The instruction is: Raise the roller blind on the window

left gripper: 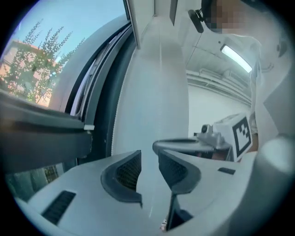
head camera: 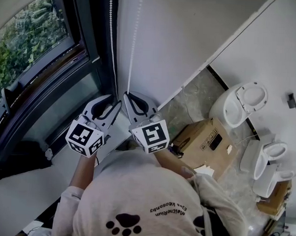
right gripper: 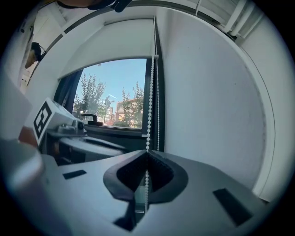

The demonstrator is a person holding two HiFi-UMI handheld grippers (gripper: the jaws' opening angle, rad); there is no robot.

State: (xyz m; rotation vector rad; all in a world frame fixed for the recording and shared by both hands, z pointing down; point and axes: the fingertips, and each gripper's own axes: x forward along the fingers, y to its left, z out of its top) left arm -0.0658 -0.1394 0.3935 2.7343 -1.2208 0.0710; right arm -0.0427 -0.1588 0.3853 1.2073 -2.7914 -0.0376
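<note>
Window frame (right gripper: 121, 131) behind bead chain (right gripper: 150, 92); wall (right gripper: 212, 115) just right; free room near side.

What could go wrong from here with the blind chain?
1. The right gripper pinches the thin bead chain near its jaw tips; a hard pull might let it slip.
2. The left gripper is open and empty; clamping the other strand instead could lock the loop.

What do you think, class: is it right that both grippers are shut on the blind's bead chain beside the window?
No. Only the right gripper is shut on the bead chain; the left gripper is open, its fingers apart and gripping nothing, as the left gripper view shows.
</note>
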